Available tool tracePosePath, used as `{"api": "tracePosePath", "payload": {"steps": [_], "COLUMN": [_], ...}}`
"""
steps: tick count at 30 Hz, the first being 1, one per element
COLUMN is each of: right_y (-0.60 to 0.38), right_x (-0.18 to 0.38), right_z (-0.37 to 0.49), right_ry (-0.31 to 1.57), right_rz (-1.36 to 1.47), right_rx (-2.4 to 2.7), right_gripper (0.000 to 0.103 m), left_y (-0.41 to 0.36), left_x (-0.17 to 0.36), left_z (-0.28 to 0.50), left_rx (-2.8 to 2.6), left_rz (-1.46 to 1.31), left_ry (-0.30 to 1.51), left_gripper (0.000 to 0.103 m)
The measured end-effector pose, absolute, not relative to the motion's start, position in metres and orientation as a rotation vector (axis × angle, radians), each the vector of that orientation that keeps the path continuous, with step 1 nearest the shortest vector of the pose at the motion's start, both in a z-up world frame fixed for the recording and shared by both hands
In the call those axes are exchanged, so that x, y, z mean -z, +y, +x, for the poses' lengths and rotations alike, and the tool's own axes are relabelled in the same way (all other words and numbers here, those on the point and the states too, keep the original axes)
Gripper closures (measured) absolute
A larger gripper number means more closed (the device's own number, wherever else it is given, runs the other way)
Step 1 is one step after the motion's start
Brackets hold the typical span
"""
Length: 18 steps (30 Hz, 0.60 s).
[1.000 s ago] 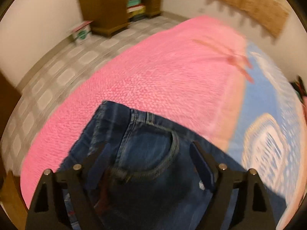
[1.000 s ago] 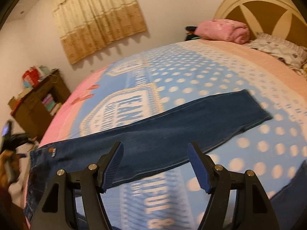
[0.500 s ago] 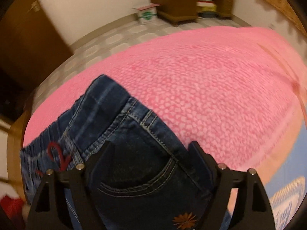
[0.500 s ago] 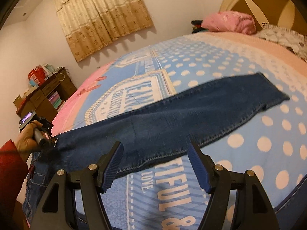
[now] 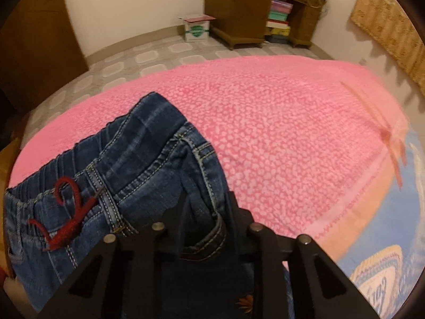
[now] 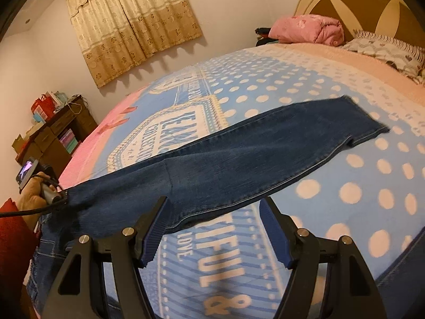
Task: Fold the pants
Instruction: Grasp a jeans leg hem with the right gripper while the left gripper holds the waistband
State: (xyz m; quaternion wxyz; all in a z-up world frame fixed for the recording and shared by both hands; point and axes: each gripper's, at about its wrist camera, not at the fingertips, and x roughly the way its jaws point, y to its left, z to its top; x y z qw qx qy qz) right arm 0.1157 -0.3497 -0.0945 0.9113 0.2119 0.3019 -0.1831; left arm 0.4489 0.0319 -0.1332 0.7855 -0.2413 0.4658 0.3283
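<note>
Just closed left gripper [image 5: 205,212] jaws, clamped on jeans [image 5: 138,159] pocket edge at 6 o'clock; right gripper [image 6: 215,228] jaws apart.

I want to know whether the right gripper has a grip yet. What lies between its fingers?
In the right wrist view, the right gripper is open: between its fingers show the near edge of the jeans and the blue bedspread, neither pinched.

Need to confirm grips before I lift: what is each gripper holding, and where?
Left gripper has just closed on the jeans at the front pocket edge below the waistband. Right gripper holds nothing.
</note>
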Motion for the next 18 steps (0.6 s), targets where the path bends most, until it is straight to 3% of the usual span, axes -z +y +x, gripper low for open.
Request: {"api": "tracePosePath", "payload": {"steps": [4, 18], "right_y": [-0.375, -0.399], "right_x": [0.083, 0.080], "right_z": [0.103, 0.067], "right_ry": [0.613, 0.652], "right_rz": [0.472, 0.523], "right_rx": [0.413, 0.480], "right_gripper": [0.033, 0.033], "left_y": [0.045, 0.053], "left_x": [0.114, 0.051], "left_z": [0.438, 0.304], "left_rx": [-0.482, -0.132], "left_rz": [-0.605, -0.418], "left_ry": [0.957, 0.682], "left_gripper": [0.090, 0.092]}}
